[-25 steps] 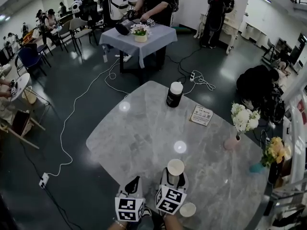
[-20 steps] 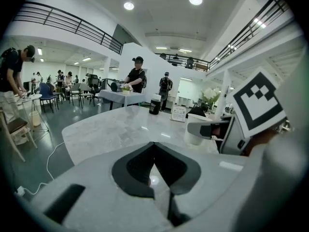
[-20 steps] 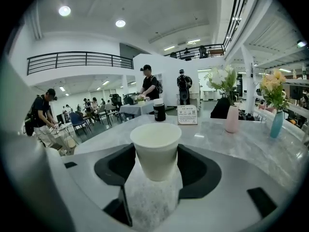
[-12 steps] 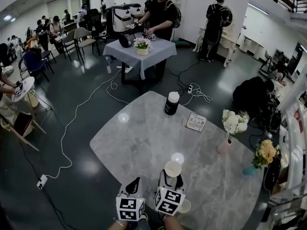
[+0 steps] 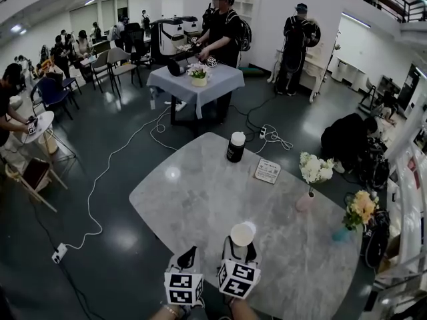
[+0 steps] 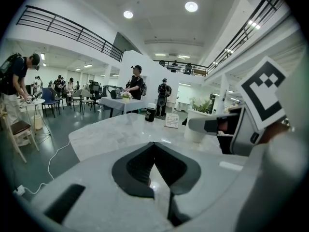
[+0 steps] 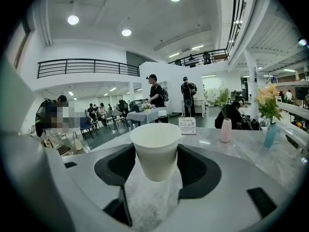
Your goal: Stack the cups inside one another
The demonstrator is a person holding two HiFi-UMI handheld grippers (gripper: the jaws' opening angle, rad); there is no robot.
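Right tool [image 7: 155, 164] clamped on white paper cup [image 7: 155, 149] over table [image 5: 200, 192], well apart from black jar [image 5: 235, 147], on the person's side. Left tool [image 6: 153, 164] closed, empty. Cup probably light and crushable: grip mid-wall gently.

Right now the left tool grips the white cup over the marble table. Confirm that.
Wrong tool: the right tool grips the white cup over the marble table, as the right gripper view shows. The left tool is shut on nothing.
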